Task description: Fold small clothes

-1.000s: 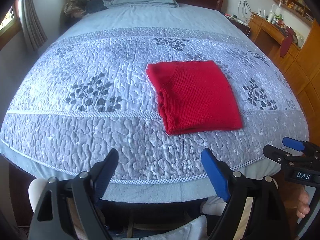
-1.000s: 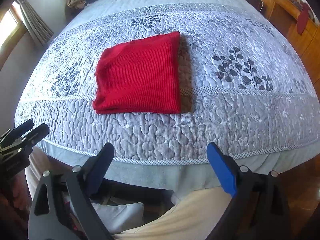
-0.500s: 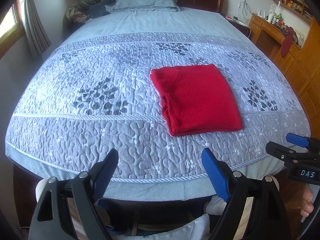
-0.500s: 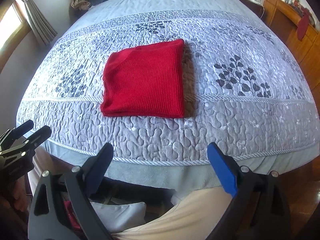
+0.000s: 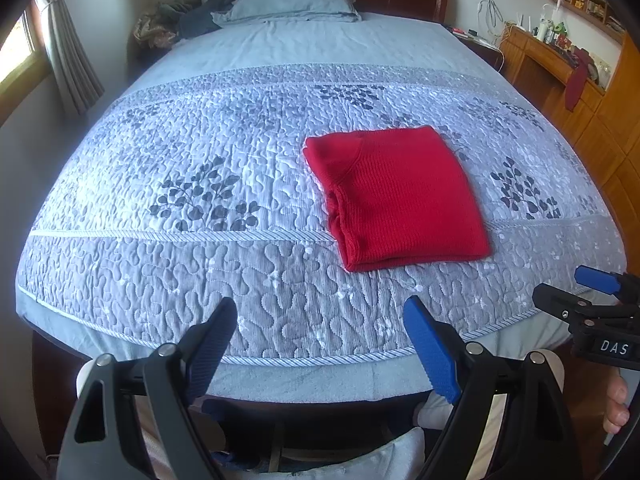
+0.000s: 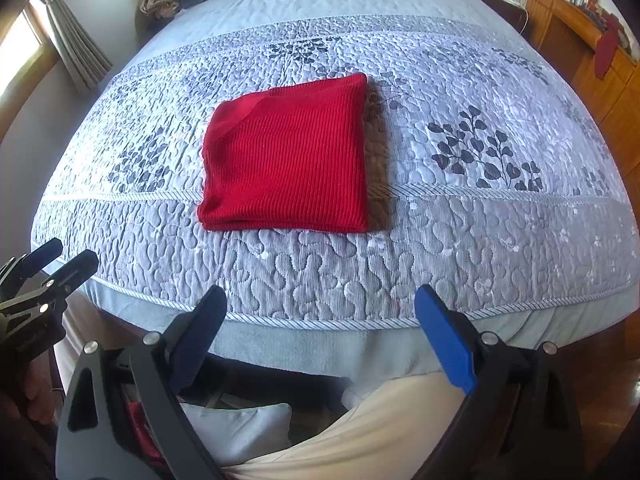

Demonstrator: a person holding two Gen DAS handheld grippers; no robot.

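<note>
My left claw [image 5: 320, 344] hangs wide open over the near edge of the bed [image 5: 280, 312], nothing between its pads, and my right claw [image 6: 320, 328] is spread just as wide and just as empty. The red knit top [image 5: 396, 196] lies folded into a neat rectangle on the quilt [image 5: 180, 152], at about 1 o'clock from my left claw and 11 o'clock from my right, well apart from both. I judge the fold done, or close to it. On the top's 9 o'clock side, in the left view, the stacked layers bulge and gape a little. If I reach in again and pinch only the upper layer there, the stack could slide open. The ribbed knit looks soft and the quilt bumpy, so dragging rather than lifting could rumple the bottom edge.
</note>
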